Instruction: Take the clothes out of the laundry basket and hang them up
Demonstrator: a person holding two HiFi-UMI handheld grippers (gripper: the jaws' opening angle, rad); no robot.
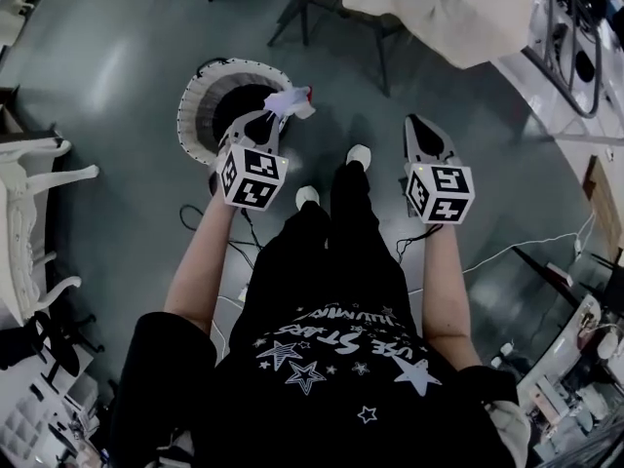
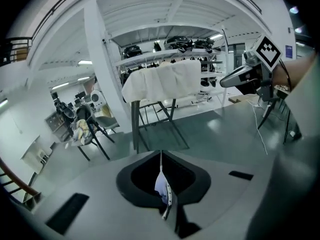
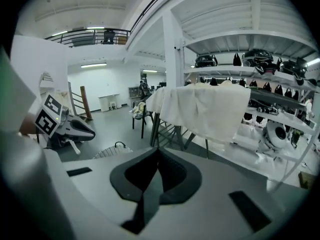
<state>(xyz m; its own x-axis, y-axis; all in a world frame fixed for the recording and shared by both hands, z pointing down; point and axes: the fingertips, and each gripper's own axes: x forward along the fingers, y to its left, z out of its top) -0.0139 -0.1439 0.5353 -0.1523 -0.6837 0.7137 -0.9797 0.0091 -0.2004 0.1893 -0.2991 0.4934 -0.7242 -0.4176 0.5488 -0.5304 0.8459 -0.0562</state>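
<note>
The round white mesh laundry basket [image 1: 195, 100] stands on the floor ahead of the person's feet, and its rim [image 3: 111, 152] also shows in the right gripper view. Over the basket's right edge, my left gripper [image 1: 276, 115] is shut on a small white cloth [image 1: 291, 99] with a red bit. In the left gripper view that cloth [image 2: 161, 186] sits pinched between the shut jaws of my left gripper [image 2: 160, 155]. To the right of the feet, my right gripper [image 1: 415, 122] is shut and holds nothing, its jaws [image 3: 158, 150] meeting on empty air. A cream cloth [image 1: 439, 8] hangs over a drying rack ahead.
The drying rack's dark legs [image 1: 292, 18] stand just beyond the basket. A white chair [image 1: 29, 213] is at the left. Cables [image 1: 517, 247] run across the floor at the right. A chair with clothes on it [image 2: 82, 129] stands farther off, and shelves with helmets [image 3: 255, 59] lie behind the rack.
</note>
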